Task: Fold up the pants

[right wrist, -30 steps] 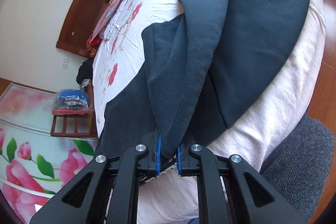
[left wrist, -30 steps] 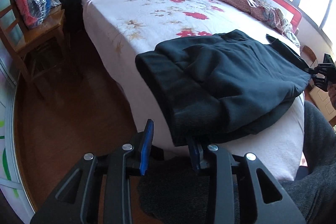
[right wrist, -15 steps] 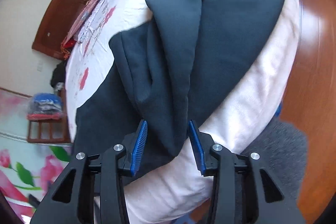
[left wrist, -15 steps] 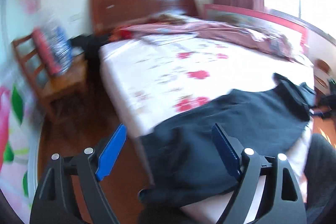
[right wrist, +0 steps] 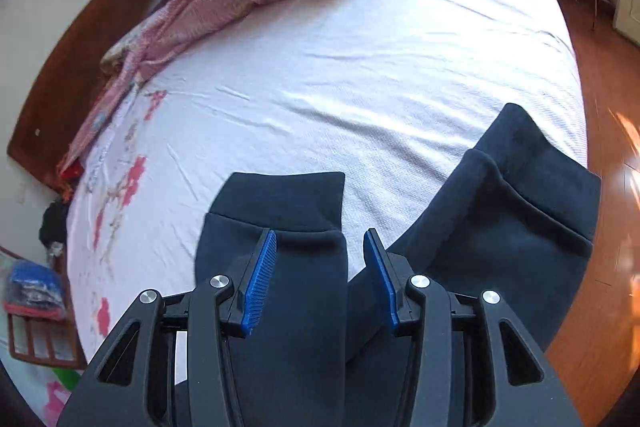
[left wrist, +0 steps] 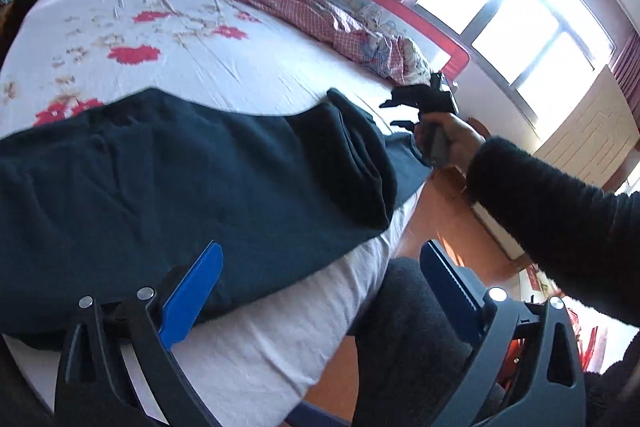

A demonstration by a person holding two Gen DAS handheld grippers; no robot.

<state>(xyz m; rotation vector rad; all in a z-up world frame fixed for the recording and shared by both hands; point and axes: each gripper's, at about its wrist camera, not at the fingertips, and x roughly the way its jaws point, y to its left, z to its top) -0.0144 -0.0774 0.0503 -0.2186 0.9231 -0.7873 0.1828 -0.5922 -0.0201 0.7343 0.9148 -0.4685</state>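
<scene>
Dark pants (left wrist: 168, 163) lie along the bed (left wrist: 208, 51) edge; both the left hand-held gripper (left wrist: 320, 283) and the right hand-held gripper (right wrist: 320, 275), jaws just opened, hold nothing.

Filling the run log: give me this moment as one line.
left gripper: open, empty | right gripper: open over leg cuff | dark navy fleece pants: lying on white floral bedsheet, legs apart

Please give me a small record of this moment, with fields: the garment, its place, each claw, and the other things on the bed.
garment: dark pants, lying flat
place: near edge of the bed, on a white flowered sheet
leg ends: two cuffs apart, side by side
left claw: open, has just been opening, nothing between the jaws
right claw: open, has just been opening, over a pant leg, pads not pressing it
other: pink blanket along the far side
</scene>
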